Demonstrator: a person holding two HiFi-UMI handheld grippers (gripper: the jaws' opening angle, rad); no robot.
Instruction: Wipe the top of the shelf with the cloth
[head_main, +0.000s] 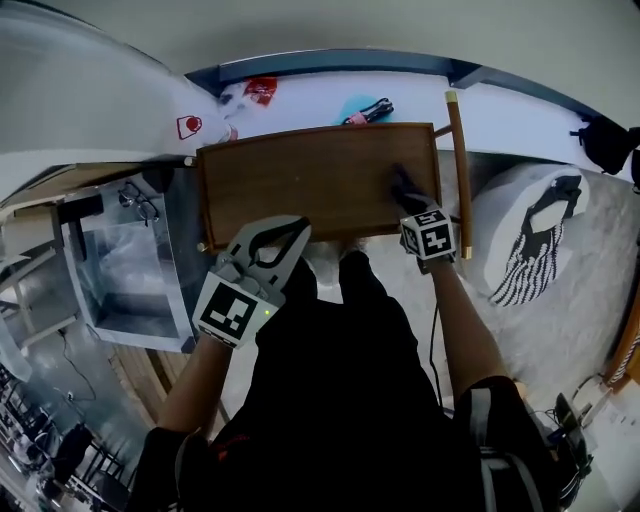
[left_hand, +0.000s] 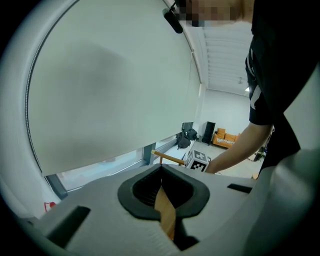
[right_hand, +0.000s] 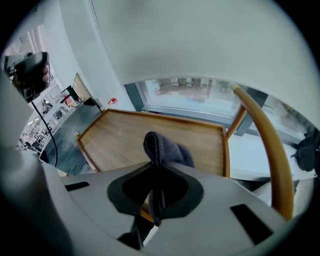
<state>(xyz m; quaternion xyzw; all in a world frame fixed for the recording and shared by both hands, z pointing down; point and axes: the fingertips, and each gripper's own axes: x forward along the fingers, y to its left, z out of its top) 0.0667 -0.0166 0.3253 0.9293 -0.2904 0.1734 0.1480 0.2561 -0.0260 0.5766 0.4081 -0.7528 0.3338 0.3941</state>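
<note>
The wooden shelf (head_main: 300, 180) has the cloth (head_main: 404, 186) at the right end of its top, pinched in the fingers of my right gripper (head_main: 408, 200), while my left gripper (head_main: 297, 232) hangs at the front edge, fingers pressed together, empty, so I think most wiping is left.

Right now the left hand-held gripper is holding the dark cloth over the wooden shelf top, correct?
Not quite. It is the right hand-held gripper that holds the dark cloth over the wooden shelf top. The right gripper view shows the cloth pinched between that gripper's jaws.
</note>
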